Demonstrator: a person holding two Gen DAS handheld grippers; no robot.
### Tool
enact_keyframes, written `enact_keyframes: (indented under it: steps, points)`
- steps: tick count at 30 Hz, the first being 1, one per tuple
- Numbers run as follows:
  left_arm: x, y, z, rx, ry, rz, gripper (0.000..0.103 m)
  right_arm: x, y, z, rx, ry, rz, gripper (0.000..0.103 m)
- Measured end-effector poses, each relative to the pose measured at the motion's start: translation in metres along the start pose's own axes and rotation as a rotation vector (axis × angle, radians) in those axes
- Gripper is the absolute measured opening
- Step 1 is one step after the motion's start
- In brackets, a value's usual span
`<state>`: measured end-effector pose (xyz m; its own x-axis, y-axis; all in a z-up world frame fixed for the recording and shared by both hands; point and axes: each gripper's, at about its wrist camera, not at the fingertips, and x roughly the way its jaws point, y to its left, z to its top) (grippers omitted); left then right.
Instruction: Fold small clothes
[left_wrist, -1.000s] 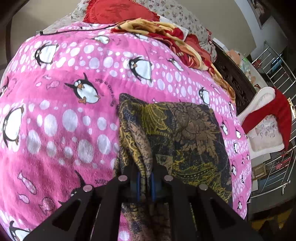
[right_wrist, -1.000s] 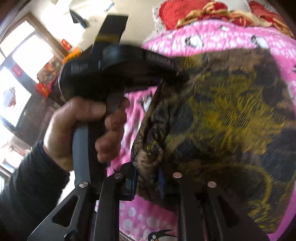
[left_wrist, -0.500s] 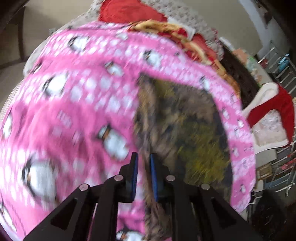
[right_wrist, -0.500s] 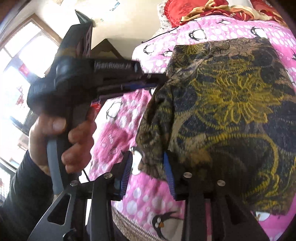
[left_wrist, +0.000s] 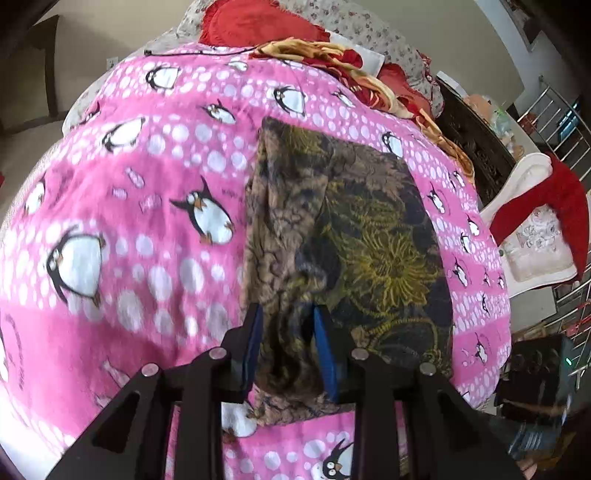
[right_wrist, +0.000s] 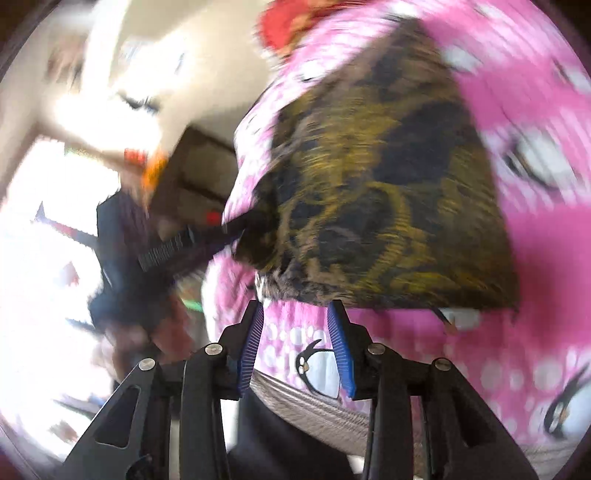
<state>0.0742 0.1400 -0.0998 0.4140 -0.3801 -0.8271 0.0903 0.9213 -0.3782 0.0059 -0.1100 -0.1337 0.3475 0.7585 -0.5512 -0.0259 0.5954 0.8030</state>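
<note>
A dark cloth with a yellow and brown floral print lies folded on the pink penguin blanket. My left gripper is open, its blue pads either side of the cloth's bunched near edge without pinching it. In the blurred right wrist view the same cloth lies flat on the blanket. My right gripper is open and empty just short of the cloth's near edge. The left gripper's black body shows at the cloth's left corner.
Red and yellow bedding is piled at the far end of the bed. A dark carved bed frame runs along the right, with a red and white cloth on a metal rack beyond. The blanket's front edge is just under my right gripper.
Both grippers have opened and let go of the cloth, which now lies folded on the blanket. My right gripper has drawn back from the cloth's edge.
</note>
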Motion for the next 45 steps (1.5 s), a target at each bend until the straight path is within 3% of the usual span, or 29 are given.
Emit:
enact_keyframes:
  steps: [3, 7, 11, 15, 18, 21, 25, 38, 39, 40, 41, 45]
  points:
    - [-0.004, -0.002, -0.002, -0.001, -0.023, -0.006, 0.029, -0.016, -0.030, 0.003, 0.212, -0.046, 0.082, 0.020]
    - [-0.002, 0.001, -0.003, -0.015, -0.019, 0.009, 0.013, -0.031, -0.067, 0.000, 0.442, -0.117, 0.156, 0.020]
    - [-0.001, 0.001, -0.004, -0.025, -0.018, 0.001, 0.012, -0.035, -0.089, -0.009, 0.588, -0.160, 0.208, 0.020]
    - [-0.002, -0.001, -0.005, -0.022, -0.018, 0.000, 0.012, -0.036, -0.094, -0.017, 0.655, -0.176, 0.222, 0.020]
    - [-0.005, -0.002, -0.005, -0.026, -0.038, -0.004, 0.012, -0.044, -0.091, -0.027, 0.651, -0.182, 0.213, 0.022]
    - [-0.002, -0.004, -0.007, -0.030, -0.036, 0.005, 0.018, -0.044, -0.089, -0.027, 0.642, -0.197, 0.196, 0.036]
    - [-0.002, -0.007, -0.010, -0.025, -0.045, 0.016, 0.026, -0.030, -0.086, -0.022, 0.645, -0.202, 0.173, 0.036]
    - [0.002, -0.008, -0.010, -0.022, -0.048, 0.039, 0.024, -0.020, -0.082, -0.011, 0.622, -0.213, 0.114, 0.036]
    - [0.004, -0.007, -0.009, -0.030, -0.040, 0.042, 0.020, -0.018, -0.080, -0.008, 0.610, -0.215, 0.106, 0.035]
    - [0.005, -0.005, -0.007, -0.043, -0.027, 0.045, 0.010, -0.017, -0.079, -0.005, 0.593, -0.221, 0.098, 0.029]
    - [0.005, -0.004, -0.006, -0.051, -0.022, 0.047, 0.007, -0.016, -0.077, -0.001, 0.572, -0.222, 0.076, 0.024]
    - [-0.010, -0.009, -0.002, -0.043, -0.056, 0.034, 0.004, -0.013, -0.076, 0.001, 0.554, -0.203, 0.049, 0.000]
